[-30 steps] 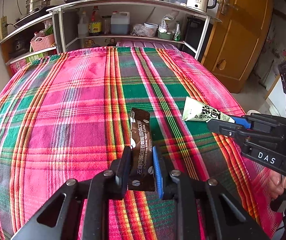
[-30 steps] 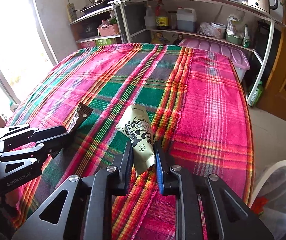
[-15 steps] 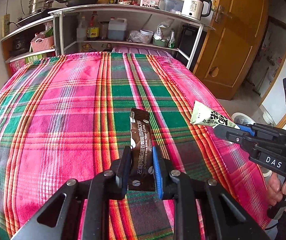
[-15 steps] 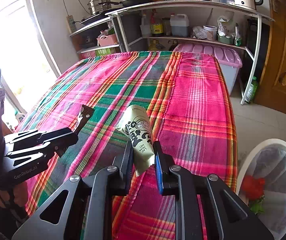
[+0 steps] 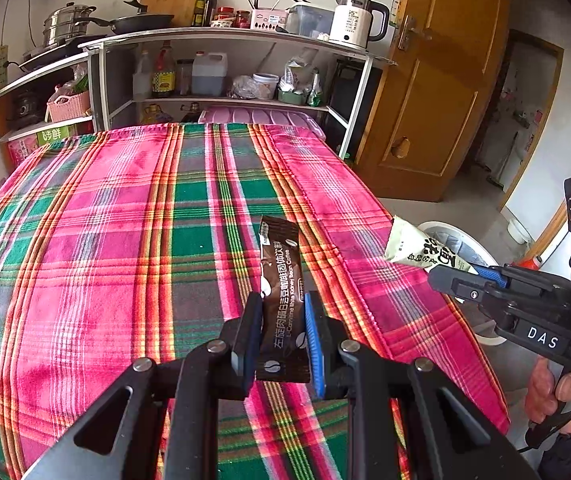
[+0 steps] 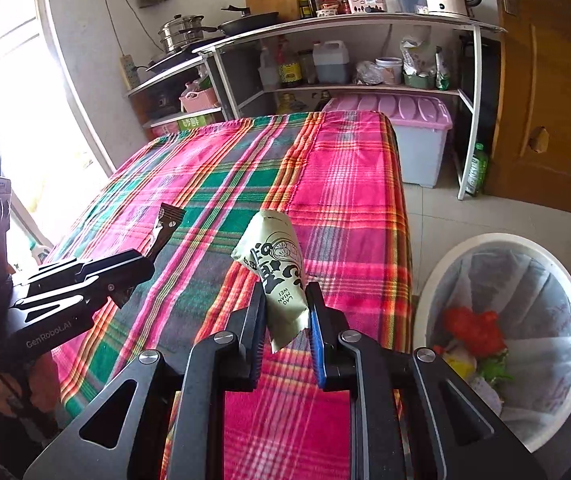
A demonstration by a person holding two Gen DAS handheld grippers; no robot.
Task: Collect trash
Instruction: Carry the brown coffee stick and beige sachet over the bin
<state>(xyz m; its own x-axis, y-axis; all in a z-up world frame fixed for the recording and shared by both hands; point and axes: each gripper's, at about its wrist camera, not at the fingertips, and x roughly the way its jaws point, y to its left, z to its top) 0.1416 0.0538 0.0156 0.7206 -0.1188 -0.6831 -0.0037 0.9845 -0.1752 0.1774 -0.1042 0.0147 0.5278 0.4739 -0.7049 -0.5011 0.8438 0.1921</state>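
Note:
My left gripper [image 5: 283, 320] is shut on a brown coffee sachet [image 5: 279, 272] and holds it upright above the plaid tablecloth [image 5: 125, 240]. My right gripper [image 6: 285, 308] is shut on a pale green snack wrapper [image 6: 279, 272] and holds it over the table's right edge. The right gripper also shows in the left wrist view [image 5: 461, 276] with the green wrapper [image 5: 417, 246]. The left gripper shows in the right wrist view [image 6: 141, 268] with the brown sachet [image 6: 167, 224]. A white bin [image 6: 437, 272] lined with a bag stands on the floor at the right, with red and other trash inside.
A white shelf rack [image 5: 221, 36] with pots, bottles and a kettle [image 5: 355, 20] stands behind the table. A pink-lidded storage box [image 6: 417, 120] sits under it. A wooden door [image 5: 437, 92] is at the right. A bright window [image 6: 9, 100] is at the left.
Both grippers have lifted and moved right with their wrappers. The right gripper now reaches the table's right edge, and the white bin has come fully into view.

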